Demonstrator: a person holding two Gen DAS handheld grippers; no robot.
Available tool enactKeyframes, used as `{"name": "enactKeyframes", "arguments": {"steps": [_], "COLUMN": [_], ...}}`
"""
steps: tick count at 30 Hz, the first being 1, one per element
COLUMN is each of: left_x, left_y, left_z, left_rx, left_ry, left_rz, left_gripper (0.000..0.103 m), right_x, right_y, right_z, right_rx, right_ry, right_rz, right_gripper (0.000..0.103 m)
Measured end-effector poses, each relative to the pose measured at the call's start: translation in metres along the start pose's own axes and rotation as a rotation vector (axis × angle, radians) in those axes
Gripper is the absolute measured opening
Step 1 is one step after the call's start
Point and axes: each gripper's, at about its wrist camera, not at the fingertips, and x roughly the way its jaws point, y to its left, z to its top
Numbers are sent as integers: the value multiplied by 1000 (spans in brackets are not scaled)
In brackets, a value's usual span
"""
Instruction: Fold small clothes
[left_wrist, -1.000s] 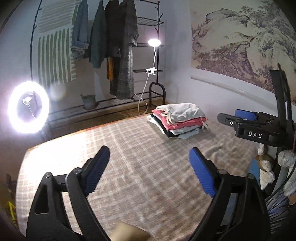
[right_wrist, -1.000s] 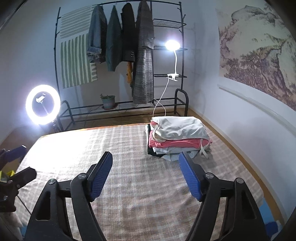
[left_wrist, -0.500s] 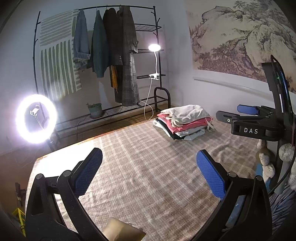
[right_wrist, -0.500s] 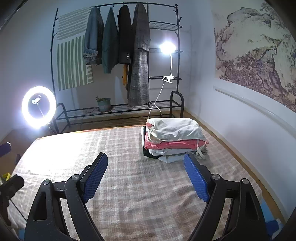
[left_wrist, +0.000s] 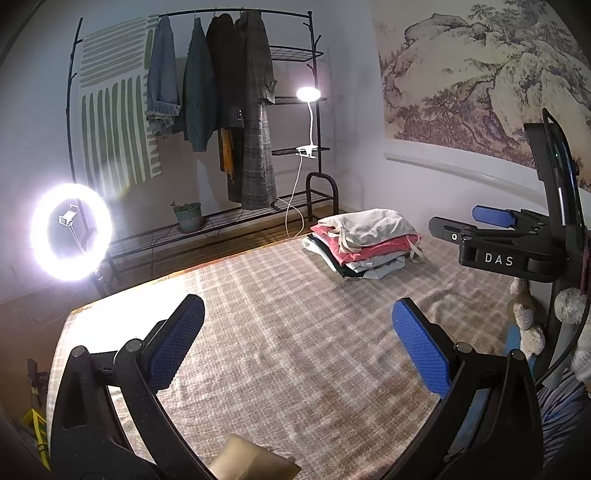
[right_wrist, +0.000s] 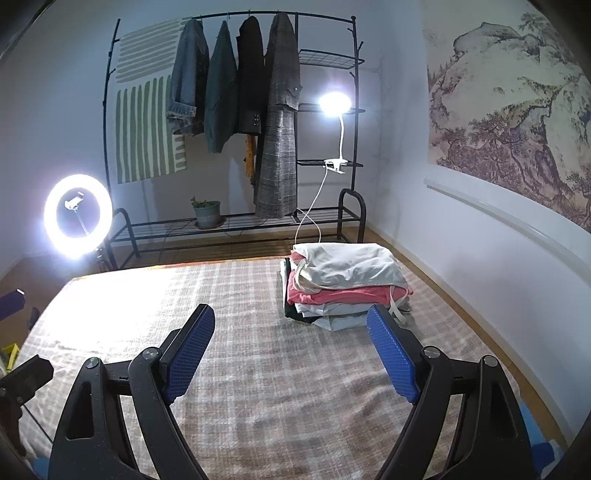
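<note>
A stack of folded small clothes (left_wrist: 364, 242), cream on top, then pink, then pale and dark pieces, sits at the far right of the plaid bed cover (left_wrist: 280, 332). It also shows in the right wrist view (right_wrist: 343, 284). My left gripper (left_wrist: 299, 336) is open and empty above the cover. My right gripper (right_wrist: 291, 341) is open and empty, just short of the stack; it also shows from the side in the left wrist view (left_wrist: 491, 236). A tan piece (left_wrist: 255, 459) shows at the bottom edge under my left gripper.
A clothes rack (right_wrist: 240, 122) with hanging coats stands beyond the bed, with a clip lamp (right_wrist: 334, 103), a potted plant (right_wrist: 207, 212) and a bright ring light (right_wrist: 77, 216). Plush toys (left_wrist: 528, 317) lie at the bed's right side. A wall runs along the right.
Both grippers have lifted and tilted up a little, so the room sits lower in view. The right gripper has drawn slightly closer to the stack. Both stay open and empty.
</note>
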Motion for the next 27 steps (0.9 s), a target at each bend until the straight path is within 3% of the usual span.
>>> {"name": "enactKeyframes", "arguments": {"steps": [27], "left_x": [-2], "left_y": [-2], "left_z": [1], "left_rx": [-5], "left_ry": [1], "left_rz": [-2], "left_gripper": [103], "right_x": [-2], "right_y": [7], "right_z": [0], "right_rx": [-25], "right_ry": [-4], "right_rz": [0], "right_gripper": [85]}}
